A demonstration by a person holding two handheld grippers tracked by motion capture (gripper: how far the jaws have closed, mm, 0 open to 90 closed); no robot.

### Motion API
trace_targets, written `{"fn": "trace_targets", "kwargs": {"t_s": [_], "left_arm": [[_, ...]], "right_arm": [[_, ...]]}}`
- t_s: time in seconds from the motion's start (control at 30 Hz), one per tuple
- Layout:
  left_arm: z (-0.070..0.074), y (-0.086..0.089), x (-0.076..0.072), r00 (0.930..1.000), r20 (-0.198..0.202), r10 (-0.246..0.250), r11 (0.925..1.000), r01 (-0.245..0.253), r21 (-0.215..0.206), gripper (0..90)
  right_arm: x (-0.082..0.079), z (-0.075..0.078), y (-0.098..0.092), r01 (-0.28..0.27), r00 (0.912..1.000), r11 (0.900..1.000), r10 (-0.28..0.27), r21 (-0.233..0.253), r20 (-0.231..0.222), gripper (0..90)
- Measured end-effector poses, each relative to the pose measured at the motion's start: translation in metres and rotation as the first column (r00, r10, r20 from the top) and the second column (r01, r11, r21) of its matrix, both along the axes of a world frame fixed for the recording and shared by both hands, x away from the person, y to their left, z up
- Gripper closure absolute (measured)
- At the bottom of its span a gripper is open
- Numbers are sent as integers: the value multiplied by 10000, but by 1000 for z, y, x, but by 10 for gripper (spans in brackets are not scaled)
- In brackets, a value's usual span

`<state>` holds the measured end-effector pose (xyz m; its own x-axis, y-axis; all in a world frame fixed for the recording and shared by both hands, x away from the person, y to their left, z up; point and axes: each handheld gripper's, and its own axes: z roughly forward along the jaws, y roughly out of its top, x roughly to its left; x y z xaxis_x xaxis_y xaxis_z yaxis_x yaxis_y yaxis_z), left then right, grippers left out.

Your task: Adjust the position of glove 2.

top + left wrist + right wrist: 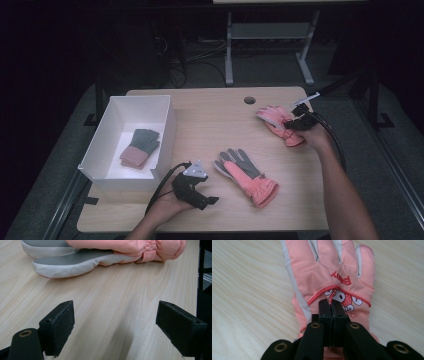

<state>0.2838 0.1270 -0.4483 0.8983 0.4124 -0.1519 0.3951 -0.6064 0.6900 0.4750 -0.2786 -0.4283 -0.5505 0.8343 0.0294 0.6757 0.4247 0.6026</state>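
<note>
A pink glove lies palm up in the middle of the wooden table, showing its grey palm; in the left gripper view this glove lies just beyond the jaws. My left gripper rests low near the front edge, open, with bare wood between its pads. A second pink glove, with red lettering and a cartoon patch on its back, is at the right. My right gripper is shut, pinching the fabric on the back of it near the cuff.
A white box stands at the left of the table with a grey and pink glove inside. A round hole sits near the table's far edge. A desk frame stands on the floor behind.
</note>
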Motion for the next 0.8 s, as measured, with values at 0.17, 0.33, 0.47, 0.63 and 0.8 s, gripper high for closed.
{"fn": "trace_targets", "kwargs": {"t_s": [0.17,0.33,0.47,0.63,0.8], "left_arm": [[0,0,0,10000,9,11,10000,-11,2,150],[1,0,0,10000,23,15,10000,-15,-1,150],[2,0,-1,10000,62,-2,10000,2,31,150],[2,-1,0,10000,97,-5,10000,5,26,150],[3,-1,-1,9999,148,45,10000,-44,-13,150]], "right_arm": [[-8,12,-2,22,9998,9987,-31,510,180,889],[-21,29,-1,79,9994,9964,-107,848,324,888],[-37,40,3,159,9993,9936,-195,1115,313,887],[-52,44,4,117,9992,9926,-161,1208,359,887],[-75,53,5,28,9996,9885,-71,1513,283,886]]}}
